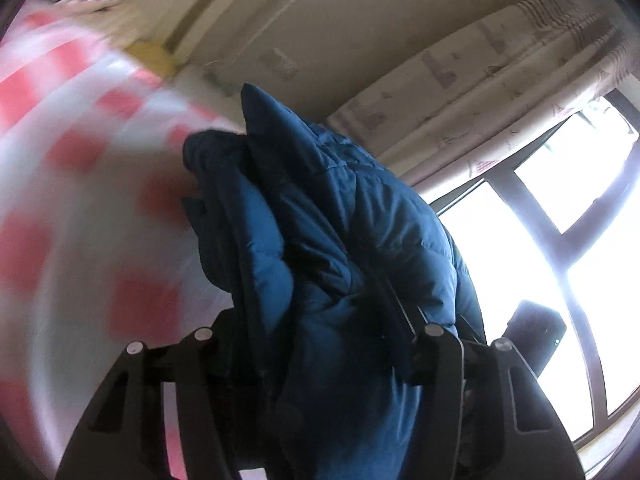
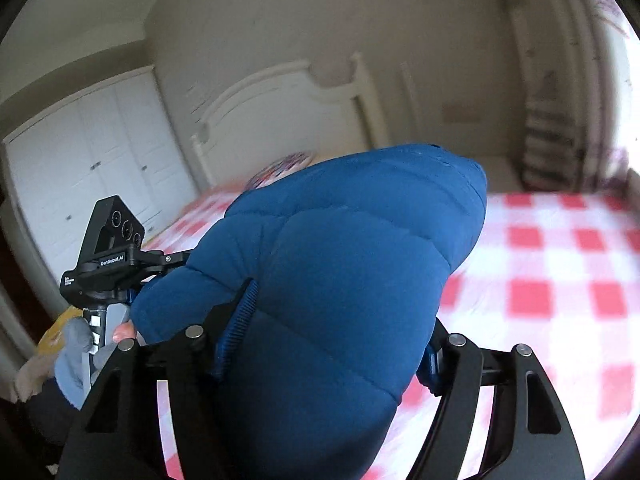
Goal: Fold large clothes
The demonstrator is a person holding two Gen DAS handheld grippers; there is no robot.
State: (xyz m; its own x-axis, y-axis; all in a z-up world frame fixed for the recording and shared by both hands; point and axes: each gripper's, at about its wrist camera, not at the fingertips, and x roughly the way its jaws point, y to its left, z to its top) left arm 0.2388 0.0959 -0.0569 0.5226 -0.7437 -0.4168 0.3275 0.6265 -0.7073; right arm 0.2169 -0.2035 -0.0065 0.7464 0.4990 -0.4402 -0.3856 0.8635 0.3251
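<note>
gripping one blue puffer jacket (image 2: 344,264): left tool (image 1: 320,320), right tool (image 2: 332,344), both clamped.

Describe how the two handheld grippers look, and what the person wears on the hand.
Both grippers, left gripper and right gripper, are matte black, with angular linkage arms and round silver pivot pins. The right one has ribbed blue finger pads. In the right wrist view the left unit shows three round lenses and white "GenRobot.AI" lettering. A light blue-grey sleeve is visible.
</note>
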